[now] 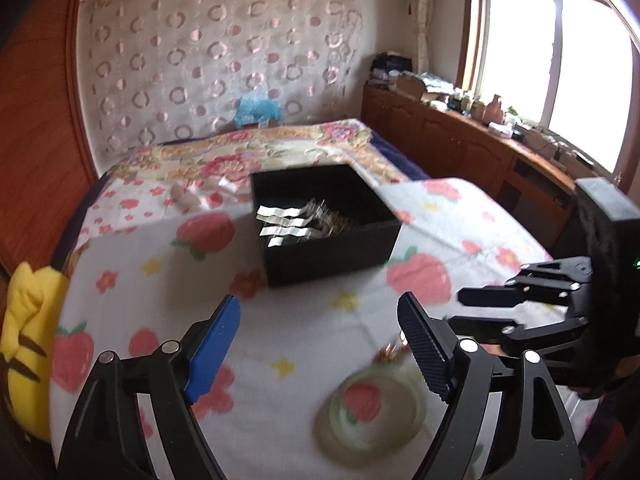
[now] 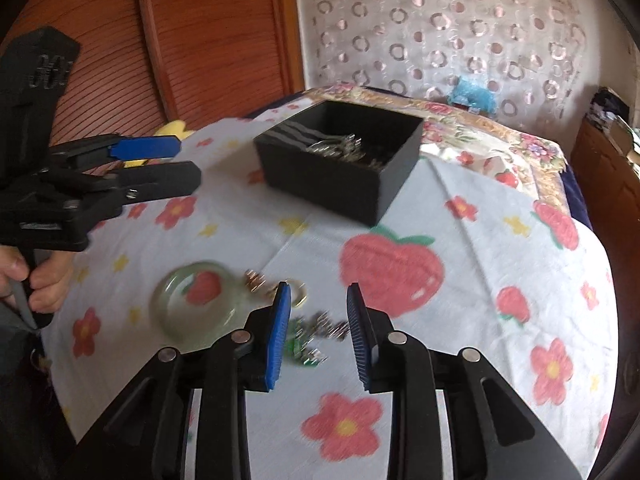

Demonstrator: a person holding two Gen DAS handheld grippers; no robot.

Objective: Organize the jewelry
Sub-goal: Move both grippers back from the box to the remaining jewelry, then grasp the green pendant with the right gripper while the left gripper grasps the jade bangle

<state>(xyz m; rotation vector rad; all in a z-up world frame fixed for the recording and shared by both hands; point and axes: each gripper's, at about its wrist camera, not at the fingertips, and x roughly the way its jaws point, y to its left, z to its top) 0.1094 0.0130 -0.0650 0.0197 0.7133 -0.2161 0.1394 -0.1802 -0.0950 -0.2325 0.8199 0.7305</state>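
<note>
— Where's the jewelry?
— Green bangle (image 2: pixel 195 300) lies flat near the bed's (image 2: pixel 460 320) front edge; black box (image 2: pixel 340 164) sits mid-bed, long axis toward the curtain.
— Grippers?
— Left gripper (image 1: pixel 320 344) and right gripper (image 2: pixel 316 332) both released, empty.

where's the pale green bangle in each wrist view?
Left wrist: the pale green translucent bangle lies low, right of centre, on the strawberry-print sheet.
Right wrist: the bangle lies lower left, beside the right gripper.
Shared landmark: the open black rectangular box beyond it.
</note>
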